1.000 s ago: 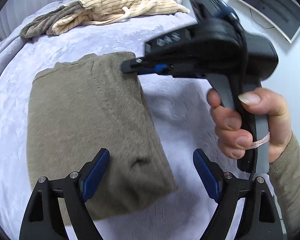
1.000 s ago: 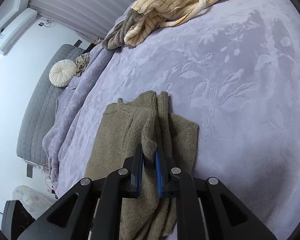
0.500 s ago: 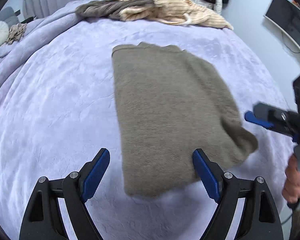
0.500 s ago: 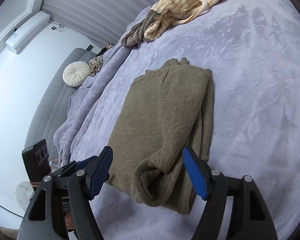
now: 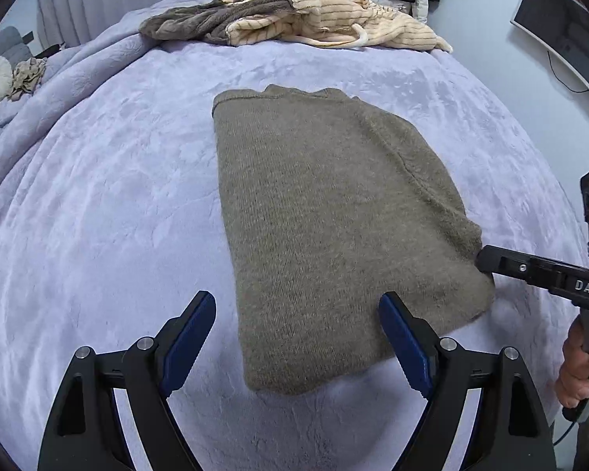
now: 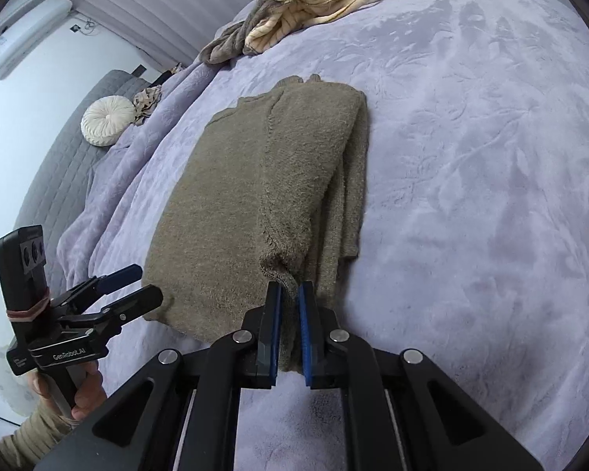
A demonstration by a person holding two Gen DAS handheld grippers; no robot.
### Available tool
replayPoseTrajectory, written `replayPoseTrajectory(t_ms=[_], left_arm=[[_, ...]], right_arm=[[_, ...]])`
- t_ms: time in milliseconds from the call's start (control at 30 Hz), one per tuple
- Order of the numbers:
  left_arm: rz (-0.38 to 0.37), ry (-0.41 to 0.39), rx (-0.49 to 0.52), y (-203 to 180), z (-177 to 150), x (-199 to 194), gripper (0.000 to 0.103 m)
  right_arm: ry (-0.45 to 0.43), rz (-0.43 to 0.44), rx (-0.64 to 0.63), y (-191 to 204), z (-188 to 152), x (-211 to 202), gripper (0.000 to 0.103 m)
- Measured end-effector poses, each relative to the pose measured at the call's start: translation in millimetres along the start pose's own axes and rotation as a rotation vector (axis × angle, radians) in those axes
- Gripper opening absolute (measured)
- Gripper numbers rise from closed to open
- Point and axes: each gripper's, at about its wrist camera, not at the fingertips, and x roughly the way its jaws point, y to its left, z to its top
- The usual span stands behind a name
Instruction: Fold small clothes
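Left wrist view
Step in hand: folding of an olive-brown sweater (image 5: 333,216), already reduced to a long rectangle, flat on the lavender bed (image 5: 98,216).
Left gripper (image 5: 300,339): spread wide, holding nothing, hovering just short of the sweater's near edge.
Sweater against left gripper: near-left corner lying between the two blue pads, right pad overlapping the hem line; cloth not touched, as far as can be told.
Right gripper (image 5: 485,261): entering from the right, tip touching the sweater's near-right corner; closure hard to read from this side.
Background: heap of cream striped clothes (image 5: 333,25) and a grey garment (image 5: 200,25) at the far edge of the bed, well apart from the work.

Right wrist view
Right gripper (image 6: 289,324): pressed together, pinching a stacked fold of the sweater (image 6: 255,196) at its near-right corner.
Sweater against right gripper: running straight away from the pads, layered edges visible along the right side, neck end farthest off.
Left gripper (image 6: 131,288): seen at lower left, spread, level with the sweater's other near corner, just beside it and empty.
Next move, as judged: closing of the left gripper on its corner, then lifting of both near corners together and carrying of the hem toward the neck end for a halving fold.
Call for care: even lift at both corners, lest the stacked layers slip apart.
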Motion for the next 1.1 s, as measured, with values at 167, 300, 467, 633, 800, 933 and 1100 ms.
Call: replayPoseTrajectory(t_ms=[167,300,467,633,800,933,1100], left_arm=[[0.010,0.035,-0.038,4.5,14.3,20.5,0.086],[0.018,0.045,-0.027,-0.6,15.8,30.2,0.086],[0.039,0.051,-0.028,0.0,16.7,36.6,0.102],[0.007,0.061,-0.034,7.0,15.7,33.5,0.102],[-0.032,0.034,-0.056,27.6,25.2,22.9,0.102],[-0.242,0.120,-0.244,67.4,43.3,46.6,0.102],[-0.373,0.253,-0.263,63.3,53.4,93.3,0.102]], right_arm=[[-0.122,-0.026,0.017,7.9,25.4,-10.3,0.083],[-0.092,-0.050,0.028,10.9,50.4,14.9,0.076],[-0.011,-0.241,-0.014,3.5,62.6,62.9,0.041],[-0.048,-0.229,0.099,-21.6,62.7,45.9,0.064],[-0.118,-0.182,0.087,-16.0,55.9,7.1,0.083],[-0.085,-0.099,0.139,-22.6,61.6,9.2,0.084],[0.081,0.035,0.218,-34.0,63.6,70.1,0.084]])
